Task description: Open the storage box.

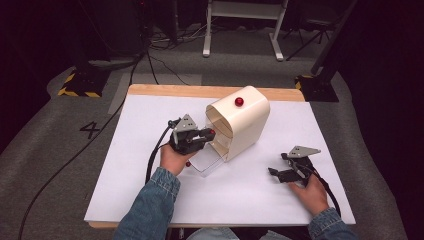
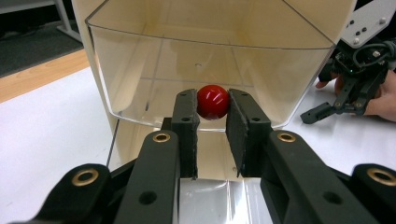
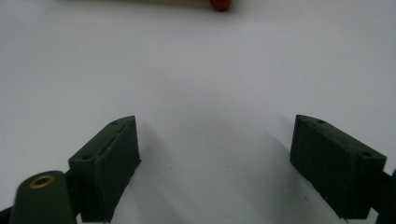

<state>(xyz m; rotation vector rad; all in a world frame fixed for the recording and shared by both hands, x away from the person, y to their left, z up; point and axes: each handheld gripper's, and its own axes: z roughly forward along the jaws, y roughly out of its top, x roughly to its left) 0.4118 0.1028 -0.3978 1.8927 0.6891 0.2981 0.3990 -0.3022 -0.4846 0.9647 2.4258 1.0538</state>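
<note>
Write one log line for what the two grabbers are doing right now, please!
left gripper: shut on red ball | at clear drawer of cream box | right gripper: open, holding nothing, over white table

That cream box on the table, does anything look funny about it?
Nothing looks broken. The cream box stands askew on the white table, and its clear door lies open while the left gripper pinches a red ball there.
</note>
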